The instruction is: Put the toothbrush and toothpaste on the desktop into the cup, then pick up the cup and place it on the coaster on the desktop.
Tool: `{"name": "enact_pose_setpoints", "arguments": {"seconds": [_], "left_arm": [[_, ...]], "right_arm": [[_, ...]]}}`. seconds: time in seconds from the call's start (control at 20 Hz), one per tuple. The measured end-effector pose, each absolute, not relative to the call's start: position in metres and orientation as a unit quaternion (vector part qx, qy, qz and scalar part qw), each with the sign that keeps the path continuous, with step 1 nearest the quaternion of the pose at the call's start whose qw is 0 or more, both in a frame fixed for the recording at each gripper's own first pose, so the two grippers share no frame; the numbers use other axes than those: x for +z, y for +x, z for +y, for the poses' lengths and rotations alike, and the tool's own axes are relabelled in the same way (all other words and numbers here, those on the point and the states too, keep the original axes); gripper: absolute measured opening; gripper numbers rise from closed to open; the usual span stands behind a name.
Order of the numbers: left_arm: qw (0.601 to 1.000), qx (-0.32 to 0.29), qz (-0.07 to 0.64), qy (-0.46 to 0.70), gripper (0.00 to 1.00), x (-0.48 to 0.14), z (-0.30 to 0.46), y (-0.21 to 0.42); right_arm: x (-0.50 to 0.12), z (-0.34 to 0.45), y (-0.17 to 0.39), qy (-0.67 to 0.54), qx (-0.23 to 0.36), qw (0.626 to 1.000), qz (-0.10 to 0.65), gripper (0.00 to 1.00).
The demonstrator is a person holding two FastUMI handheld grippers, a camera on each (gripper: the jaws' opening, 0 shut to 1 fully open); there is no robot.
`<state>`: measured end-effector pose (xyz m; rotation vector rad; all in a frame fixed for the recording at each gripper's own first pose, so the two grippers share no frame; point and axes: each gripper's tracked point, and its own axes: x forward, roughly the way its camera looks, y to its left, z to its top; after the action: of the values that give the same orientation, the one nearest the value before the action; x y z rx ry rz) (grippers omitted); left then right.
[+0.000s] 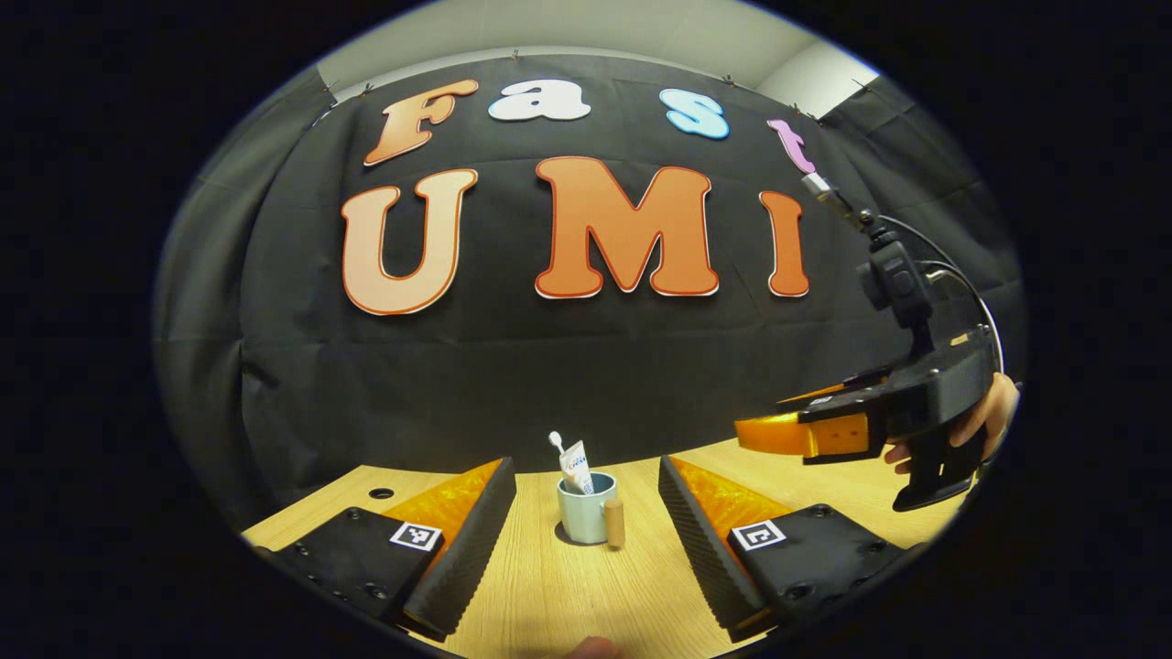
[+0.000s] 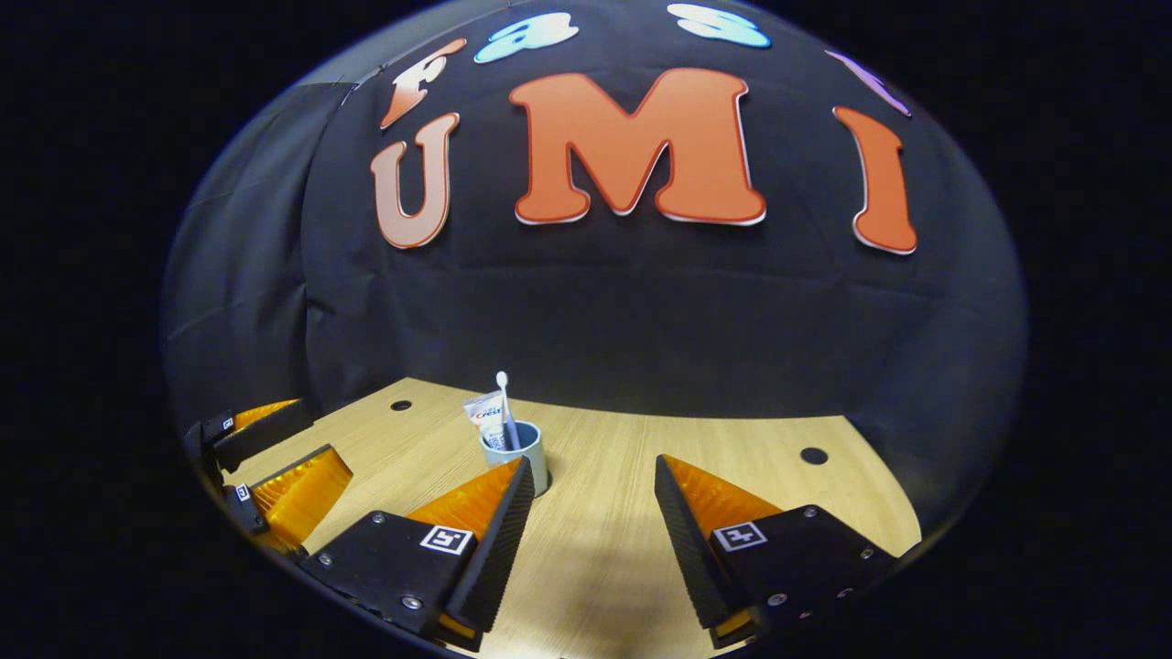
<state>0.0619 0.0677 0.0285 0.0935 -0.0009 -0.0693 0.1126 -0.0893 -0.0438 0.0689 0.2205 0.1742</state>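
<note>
Brush and paste are in the cup; both claws wide open, empty, so we'd straddle it square, squeeze below the rim

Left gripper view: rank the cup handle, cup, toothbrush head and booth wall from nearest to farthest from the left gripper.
1. Cup handle, facing the left gripper, just right of centre.
2. Cup, on the desktop.
3. Toothbrush head, sticking up behind the rim.
4. Booth wall, beyond the desktop.
</note>
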Motion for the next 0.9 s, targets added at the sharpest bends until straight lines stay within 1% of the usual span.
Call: {"name": "enact_pose_setpoints", "arguments": {"seconds": [0.2,0.5,0.8,0.9], "left_arm": [[0.999,-0.033,-0.02,0.034,0.99,0.034,0.066,0.064],[0.999,-0.027,-0.023,0.034,1.0,0.035,0.069,0.062],[0.999,-0.014,-0.034,0.036,1.0,0.04,0.081,0.057],[0.999,-0.01,-0.037,0.037,1.0,0.042,0.083,0.055]], "right_arm": [[-0.036,-0.1,0.093,0.034,0.066,0.995,0.062,0.8],[-0.041,-0.114,0.078,0.015,0.027,0.999,0.026,0.81],[-0.032,-0.133,0.066,0.022,0.0,1.0,-0.007,0.81],[-0.029,-0.135,0.063,0.025,0.001,1.0,-0.016,0.81]]}}
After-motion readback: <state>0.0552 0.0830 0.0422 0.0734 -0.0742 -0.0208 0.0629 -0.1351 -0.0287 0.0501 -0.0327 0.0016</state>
